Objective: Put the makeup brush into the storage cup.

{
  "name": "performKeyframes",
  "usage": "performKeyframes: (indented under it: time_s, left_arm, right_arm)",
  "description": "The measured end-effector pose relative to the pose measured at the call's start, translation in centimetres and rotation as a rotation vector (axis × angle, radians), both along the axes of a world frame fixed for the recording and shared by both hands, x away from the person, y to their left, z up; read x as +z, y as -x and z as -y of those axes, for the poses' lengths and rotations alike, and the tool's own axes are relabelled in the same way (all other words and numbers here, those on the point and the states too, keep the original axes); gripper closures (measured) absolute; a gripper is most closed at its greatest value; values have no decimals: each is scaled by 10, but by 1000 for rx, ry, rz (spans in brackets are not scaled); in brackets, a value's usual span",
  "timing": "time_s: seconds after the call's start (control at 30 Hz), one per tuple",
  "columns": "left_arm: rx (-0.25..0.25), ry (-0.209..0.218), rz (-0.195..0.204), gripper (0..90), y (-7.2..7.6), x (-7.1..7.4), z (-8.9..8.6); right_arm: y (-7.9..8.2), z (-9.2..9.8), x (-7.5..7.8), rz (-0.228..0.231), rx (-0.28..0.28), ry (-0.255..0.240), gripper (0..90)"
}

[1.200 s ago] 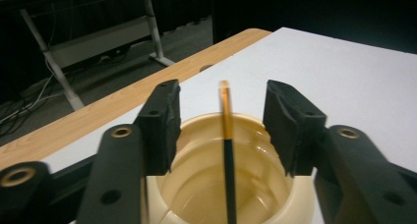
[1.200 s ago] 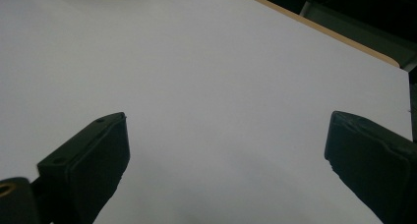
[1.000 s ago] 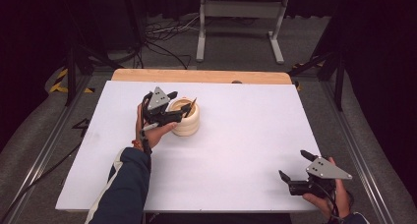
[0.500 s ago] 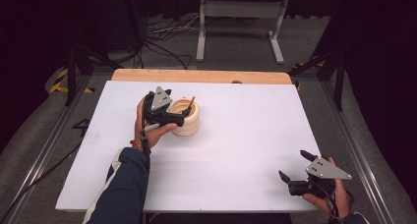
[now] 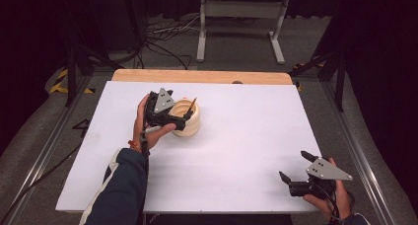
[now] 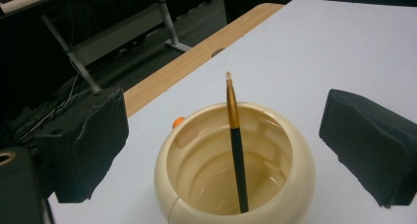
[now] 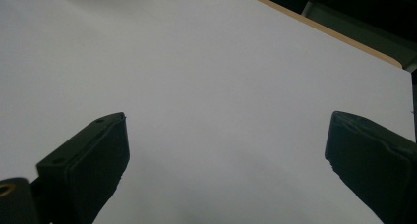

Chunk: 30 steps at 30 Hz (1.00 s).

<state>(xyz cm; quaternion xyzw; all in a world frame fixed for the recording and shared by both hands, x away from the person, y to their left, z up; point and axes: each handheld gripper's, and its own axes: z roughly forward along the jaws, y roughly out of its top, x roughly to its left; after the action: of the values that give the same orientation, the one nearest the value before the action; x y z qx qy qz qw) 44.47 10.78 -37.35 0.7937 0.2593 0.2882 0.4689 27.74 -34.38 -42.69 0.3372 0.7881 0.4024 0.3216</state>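
While lying across a wooden table (image 5: pixel 197 76), white sheet (image 5: pixel 236 151) spreading under everything, dark floor with cables and a grey metal stand (image 5: pixel 240 18) showing behind. Hovering just behind cream pot (image 6: pixel 236 184), left gripper (image 5: pixel 185 115) having just been opening, pads standing wide apart and gripping nothing, a paintbrush (image 6: pixel 235 140) leaning upright inside the pot between them. Resting near the sheet's front right corner, right gripper (image 5: pixel 292 166) gaping wide over bare white. Finding no readable writing anywhere.

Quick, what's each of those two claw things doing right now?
Left gripper: open, jaws just opened, apart from the brush standing in the cream pot.
Right gripper: open, holding nothing, over the white table.
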Motion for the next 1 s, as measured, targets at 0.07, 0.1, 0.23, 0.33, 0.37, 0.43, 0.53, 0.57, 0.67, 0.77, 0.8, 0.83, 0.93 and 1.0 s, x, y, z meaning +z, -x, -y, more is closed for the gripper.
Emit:
performKeyframes:
  time_s: [0.07,0.1,0.23,0.33,0.37,0.43,0.53,0.57,0.67,0.77,0.8,0.83,0.93,1.0]
  left_arm:
    - [0,-7,3,55,1,1,1]
    - [2,-16,2,55,1,1,1]
    - [0,-38,8,52,4,3,2]
    - [-3,-46,14,51,6,5,1]
    - [1,-53,20,51,8,6,0]
    - [2,-53,28,47,8,7,0]
    - [-3,-54,34,44,11,11,-1]
    - [-12,-41,18,42,12,11,-1]
    - [-10,-40,25,43,14,13,-1]
    - [-14,-55,40,43,16,15,-2]
    - [-15,-52,36,43,17,16,-2]
    - [-15,-55,36,44,18,17,-3]
    - [-13,-54,34,43,19,17,-5]
    - [-15,-54,38,42,20,18,-7]
  right_arm:
    - [0,0,0,1,0,0,34]
    - [0,0,0,1,0,0,35]
    - [0,0,0,4,0,1,35]
    - [0,1,0,5,0,0,35]
    - [0,1,0,5,-1,1,35]
    - [0,1,0,5,-1,1,35]
    - [0,0,0,5,0,2,35]
    - [0,0,0,5,0,2,34]
    - [0,0,1,7,-1,1,34]
    - [0,0,1,7,-1,3,35]
    - [0,0,1,7,-1,3,34]
    - [0,0,1,7,-1,3,34]
    - [0,0,1,8,-2,2,34]
    - [1,0,1,7,-2,2,34]
